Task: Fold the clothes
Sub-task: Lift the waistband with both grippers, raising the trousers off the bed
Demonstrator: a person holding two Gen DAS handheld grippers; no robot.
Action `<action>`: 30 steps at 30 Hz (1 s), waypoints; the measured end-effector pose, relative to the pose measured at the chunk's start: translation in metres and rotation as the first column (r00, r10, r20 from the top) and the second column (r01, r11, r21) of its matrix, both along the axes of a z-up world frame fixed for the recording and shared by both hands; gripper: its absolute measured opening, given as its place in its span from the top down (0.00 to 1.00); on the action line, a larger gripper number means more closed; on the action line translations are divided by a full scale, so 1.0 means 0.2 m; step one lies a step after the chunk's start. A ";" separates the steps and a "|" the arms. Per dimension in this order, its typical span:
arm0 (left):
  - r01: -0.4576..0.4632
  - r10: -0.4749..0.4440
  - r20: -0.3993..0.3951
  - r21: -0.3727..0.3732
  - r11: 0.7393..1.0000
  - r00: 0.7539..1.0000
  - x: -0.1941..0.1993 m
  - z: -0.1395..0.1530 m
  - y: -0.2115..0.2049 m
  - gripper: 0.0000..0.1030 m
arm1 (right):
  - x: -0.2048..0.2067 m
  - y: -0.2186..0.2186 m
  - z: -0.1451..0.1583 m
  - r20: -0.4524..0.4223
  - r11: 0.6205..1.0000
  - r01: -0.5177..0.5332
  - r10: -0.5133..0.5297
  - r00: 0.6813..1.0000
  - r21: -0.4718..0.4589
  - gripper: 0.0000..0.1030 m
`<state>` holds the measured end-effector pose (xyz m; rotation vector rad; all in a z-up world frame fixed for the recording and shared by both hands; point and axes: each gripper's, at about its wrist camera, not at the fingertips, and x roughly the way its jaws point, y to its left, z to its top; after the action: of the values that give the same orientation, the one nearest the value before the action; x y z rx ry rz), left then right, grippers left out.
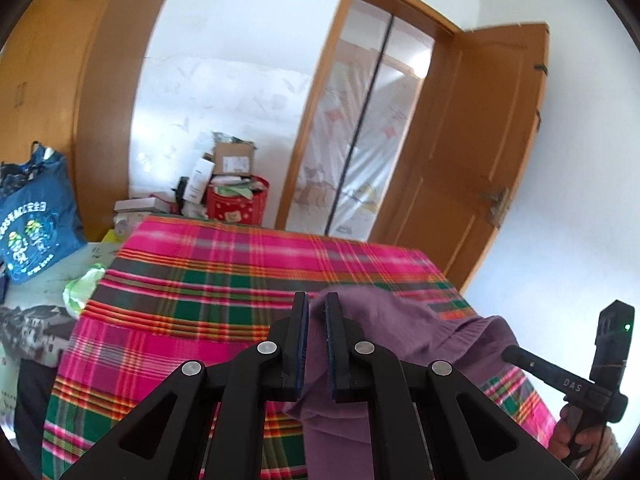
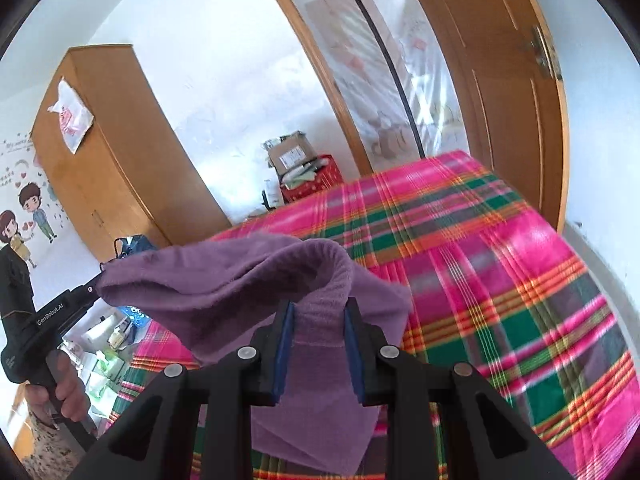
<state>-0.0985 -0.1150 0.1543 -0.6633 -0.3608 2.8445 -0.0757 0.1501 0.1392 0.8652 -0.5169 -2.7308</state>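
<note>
A soft purple knit sweater point(image 2: 224, 280), fuzzy with a ribbed edge, hangs stretched between both grippers above the bed's plaid sheet point(image 1: 208, 280), a smooth weave of pink, green and orange stripes. The left gripper point(image 1: 317, 344) has its 2 flat black, blue-padded fingers clamped on a fold of the knit. The right gripper point(image 2: 318, 346) pinches a thicker ribbed band between its fingers.
</note>
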 end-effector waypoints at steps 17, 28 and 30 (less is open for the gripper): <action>0.084 -0.075 0.260 -0.025 0.996 0.963 -0.04 -0.35 0.00 0.83 | -0.10 -0.10 -0.04 0.058 0.999 -0.041 0.040 0.998 0.011 0.95; 0.103 -0.104 0.394 0.024 0.994 0.913 -0.08 -0.58 -0.02 0.70 | -0.05 -0.26 -0.32 0.214 0.968 -0.227 0.246 0.945 -0.108 0.78; 0.102 -0.109 0.403 0.039 0.994 0.909 -0.08 -0.59 -0.02 0.70 | -0.07 -0.32 -0.36 0.230 0.954 -0.268 0.294 0.928 -0.138 0.67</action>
<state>-0.1141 -0.1193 0.0356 -1.2335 -0.3957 2.5832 -0.0887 0.0871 0.0680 1.1635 -0.5297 -2.3298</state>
